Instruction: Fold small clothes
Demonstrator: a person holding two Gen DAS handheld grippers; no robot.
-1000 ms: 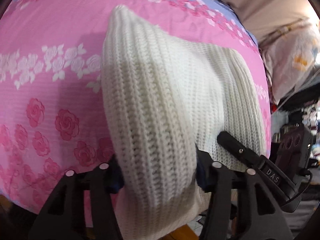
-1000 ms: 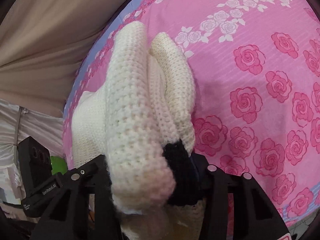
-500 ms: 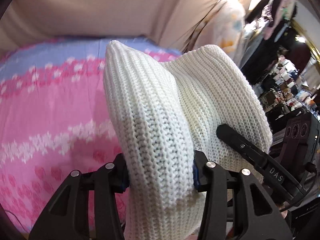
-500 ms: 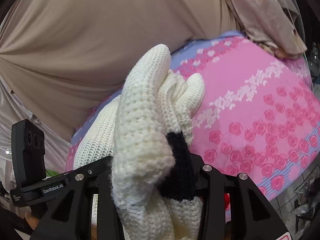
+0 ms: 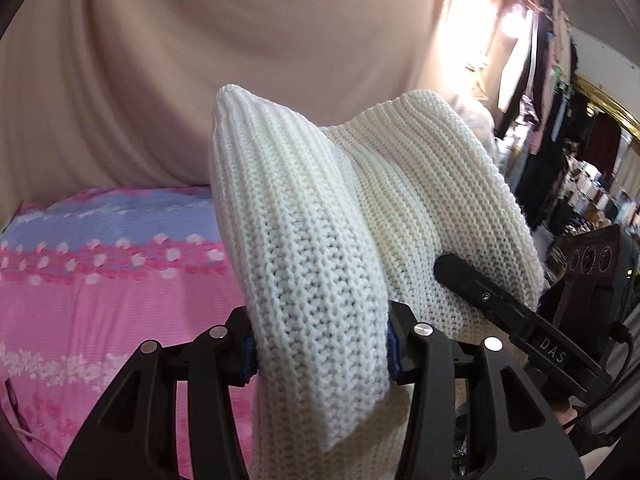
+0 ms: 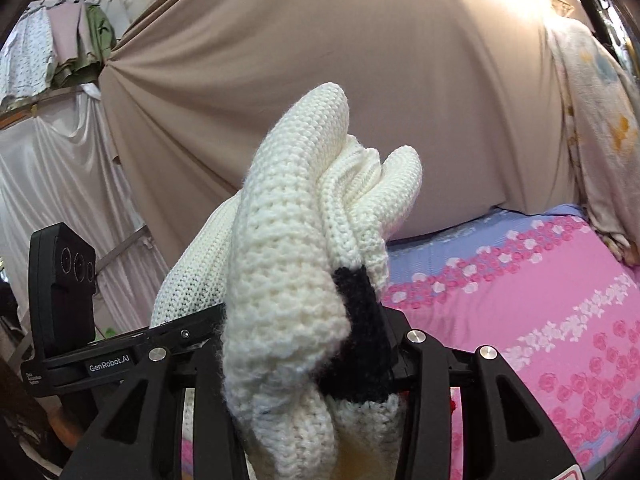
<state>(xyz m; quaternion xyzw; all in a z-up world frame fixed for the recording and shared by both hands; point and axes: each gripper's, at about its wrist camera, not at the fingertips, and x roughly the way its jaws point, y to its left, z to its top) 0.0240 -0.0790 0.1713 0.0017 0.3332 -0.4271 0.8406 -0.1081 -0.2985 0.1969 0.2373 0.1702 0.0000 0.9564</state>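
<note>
Ribbed cream knit (image 5: 320, 280) bunched, pinched between both jaws.

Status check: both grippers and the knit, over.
Left gripper shut on white knit garment. Right gripper shut on it too, bunched, black patch showing. Held above pink bedspread. Nothing in the way.

The right hand-held gripper (image 6: 316, 364) is clamped on a bunched white knit sweater (image 6: 288, 264) with a black patch (image 6: 360, 336), held up above a bed (image 6: 520, 300) with a pink rose-print sheet. Behind hangs a tan curtain (image 6: 320, 60). The left hand-held gripper (image 6: 72, 304) is at the sweater's far edge.
</note>
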